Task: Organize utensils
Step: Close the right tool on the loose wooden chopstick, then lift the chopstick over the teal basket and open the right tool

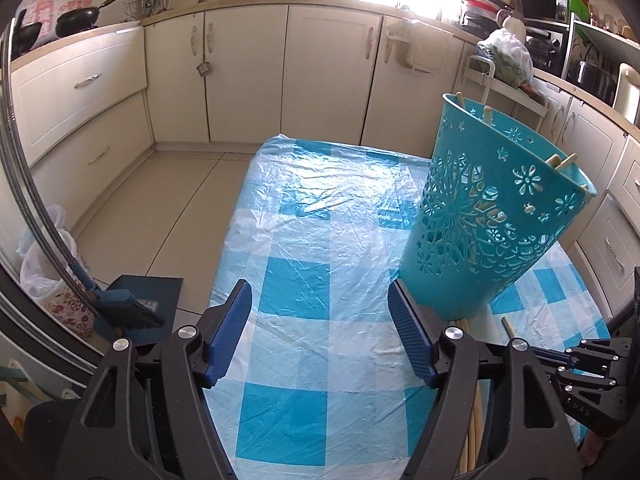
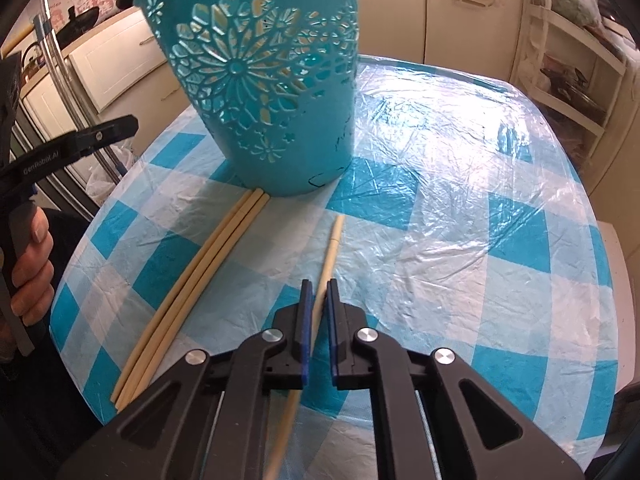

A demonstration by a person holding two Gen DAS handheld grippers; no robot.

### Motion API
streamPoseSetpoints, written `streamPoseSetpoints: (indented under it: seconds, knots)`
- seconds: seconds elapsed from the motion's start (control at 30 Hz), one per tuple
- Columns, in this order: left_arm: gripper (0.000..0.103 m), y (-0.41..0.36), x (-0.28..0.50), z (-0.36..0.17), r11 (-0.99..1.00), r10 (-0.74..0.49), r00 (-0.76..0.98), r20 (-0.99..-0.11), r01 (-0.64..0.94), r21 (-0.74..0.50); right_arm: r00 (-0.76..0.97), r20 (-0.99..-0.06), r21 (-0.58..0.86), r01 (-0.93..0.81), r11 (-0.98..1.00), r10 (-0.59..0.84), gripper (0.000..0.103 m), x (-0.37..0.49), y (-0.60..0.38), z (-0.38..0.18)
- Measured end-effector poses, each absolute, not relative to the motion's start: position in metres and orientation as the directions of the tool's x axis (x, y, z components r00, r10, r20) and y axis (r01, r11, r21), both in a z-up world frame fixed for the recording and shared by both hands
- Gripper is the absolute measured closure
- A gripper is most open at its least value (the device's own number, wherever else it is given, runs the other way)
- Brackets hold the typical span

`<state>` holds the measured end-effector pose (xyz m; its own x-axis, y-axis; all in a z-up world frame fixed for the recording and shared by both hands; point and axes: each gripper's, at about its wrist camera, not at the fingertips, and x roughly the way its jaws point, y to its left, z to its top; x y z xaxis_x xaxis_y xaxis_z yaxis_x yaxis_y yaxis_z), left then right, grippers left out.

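Note:
A teal cut-out basket [image 1: 492,216] stands on the blue-checked table [image 1: 320,240] and holds several chopsticks [image 1: 562,162]. In the right wrist view the basket [image 2: 264,80] is straight ahead. Three pale chopsticks [image 2: 192,292] lie side by side on the cloth, tips against the basket's base. My right gripper [image 2: 318,292] is narrowed around a single chopstick [image 2: 330,252] that runs between its jaws, which still show a small gap on either side. My left gripper [image 1: 320,312] is open and empty, just left of the basket. It also shows in the right wrist view [image 2: 92,136].
Cream kitchen cabinets [image 1: 248,72] run along the far wall. A white shelf cart [image 2: 568,60] stands at the right of the table. A dustpan and brush [image 1: 136,312] and a bag sit on the floor at the left. The right gripper's body [image 1: 592,372] is at the table's right edge.

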<state>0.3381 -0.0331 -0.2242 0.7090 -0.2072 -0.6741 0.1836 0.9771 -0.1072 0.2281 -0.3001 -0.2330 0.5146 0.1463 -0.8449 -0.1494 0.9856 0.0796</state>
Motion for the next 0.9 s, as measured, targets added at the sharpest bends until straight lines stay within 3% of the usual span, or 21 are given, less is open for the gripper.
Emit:
streamPoseSetpoints:
  seconds: [0.27,0.57,0.9]
  knots:
    - [0.031,-0.029,0.340,-0.229,0.980,-0.196,0.699,-0.688,0.167,-0.109,0.557,-0.790,0.217,-0.135,0.967,0.255,0.097,0.209,-0.305,-0.214]
    - [0.030,-0.025,0.340,-0.231,0.980,-0.197,0.695,-0.692,0.154,-0.125,0.673,-0.636,0.354,-0.182,0.917,0.379,0.097,0.186,-0.312,-0.151]
    - [0.030,-0.027,0.340,-0.231,0.980,-0.198,0.695,-0.692,0.156,-0.123,0.775,-0.459,0.329,-0.305,0.894,0.433,0.098,0.198,-0.291,-0.061]
